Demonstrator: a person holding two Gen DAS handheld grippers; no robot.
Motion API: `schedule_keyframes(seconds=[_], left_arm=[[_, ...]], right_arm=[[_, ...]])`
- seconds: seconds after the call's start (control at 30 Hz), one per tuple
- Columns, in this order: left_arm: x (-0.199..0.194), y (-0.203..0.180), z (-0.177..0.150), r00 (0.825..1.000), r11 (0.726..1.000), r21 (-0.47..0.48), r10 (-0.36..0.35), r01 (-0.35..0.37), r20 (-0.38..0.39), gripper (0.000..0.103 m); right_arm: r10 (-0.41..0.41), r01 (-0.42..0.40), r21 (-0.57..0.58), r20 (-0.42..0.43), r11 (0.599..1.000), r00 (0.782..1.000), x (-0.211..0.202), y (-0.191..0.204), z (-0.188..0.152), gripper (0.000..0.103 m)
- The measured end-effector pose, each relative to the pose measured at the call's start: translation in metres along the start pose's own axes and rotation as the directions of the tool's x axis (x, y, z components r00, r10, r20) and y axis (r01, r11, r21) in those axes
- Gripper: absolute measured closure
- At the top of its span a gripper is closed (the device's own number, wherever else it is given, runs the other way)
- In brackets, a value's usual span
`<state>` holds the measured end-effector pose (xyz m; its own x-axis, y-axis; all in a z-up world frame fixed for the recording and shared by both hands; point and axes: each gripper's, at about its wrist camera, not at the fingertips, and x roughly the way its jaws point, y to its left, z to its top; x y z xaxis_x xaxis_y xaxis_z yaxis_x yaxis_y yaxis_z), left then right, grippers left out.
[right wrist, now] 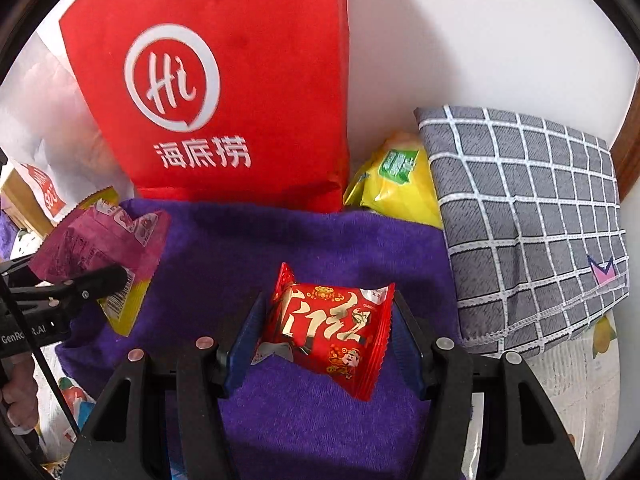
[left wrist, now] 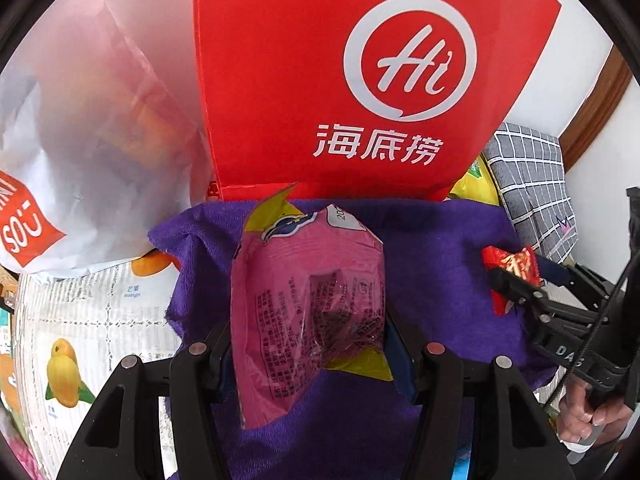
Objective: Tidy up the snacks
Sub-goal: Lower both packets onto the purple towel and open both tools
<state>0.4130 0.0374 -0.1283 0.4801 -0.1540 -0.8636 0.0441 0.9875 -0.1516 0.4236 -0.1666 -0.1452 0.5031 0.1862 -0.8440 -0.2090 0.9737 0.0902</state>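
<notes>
snacks are in both grippers: left gripper (left wrist: 308, 344) clamps a pink crinkly plastic snack packet (left wrist: 308, 312), right gripper (right wrist: 326, 336) clamps a small red foil snack packet (right wrist: 328, 328), both above a purple towel (right wrist: 312, 240). behind stands a red paper bag (right wrist: 240, 80). neither packet is placed yet, and a yellow snack bag (right wrist: 396, 184) waits behind.

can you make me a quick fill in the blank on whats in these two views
1. The left gripper holds a ____ packet.
2. The right gripper holds a ____ packet.
3. Both packets hang over a ____ towel.
4. Behind the towel stands a red ____.

Missing: pink; red; purple; bag
</notes>
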Motion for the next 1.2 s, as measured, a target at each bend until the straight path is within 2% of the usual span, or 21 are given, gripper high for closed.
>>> schedule_keyframes(seconds=[0.27,1.0,1.07,1.1,1.17,1.2], left_arm=[[0.016,-0.002,0.001,1.0,1.0,0.003,-0.011,0.011,-0.025,0.045],[0.036,0.002,-0.002,0.997,1.0,-0.002,0.01,-0.011,-0.082,0.044],[0.036,0.002,-0.001,0.996,1.0,-0.008,0.001,-0.002,-0.086,0.04],[0.036,0.003,-0.001,0.996,1.0,-0.011,-0.007,0.006,-0.09,0.031],[0.031,0.004,-0.001,0.997,0.999,-0.025,-0.026,0.024,-0.078,0.022],[0.028,0.004,-0.002,0.998,0.999,-0.028,-0.023,0.021,-0.066,0.022]], right_arm=[[0.047,-0.044,0.05,-0.058,0.998,0.997,0.019,-0.008,0.002,0.043],[0.052,-0.045,0.062,-0.114,0.997,0.992,0.046,-0.009,0.003,0.04],[0.053,-0.048,0.048,-0.118,0.998,0.992,0.044,-0.005,0.003,0.033],[0.055,-0.05,0.041,-0.115,0.998,0.992,0.042,-0.005,0.002,0.03],[0.061,-0.058,0.033,-0.099,0.998,0.993,0.033,0.001,0.004,0.025],[0.065,-0.063,0.031,-0.089,0.998,0.994,0.029,0.001,0.005,0.022]])
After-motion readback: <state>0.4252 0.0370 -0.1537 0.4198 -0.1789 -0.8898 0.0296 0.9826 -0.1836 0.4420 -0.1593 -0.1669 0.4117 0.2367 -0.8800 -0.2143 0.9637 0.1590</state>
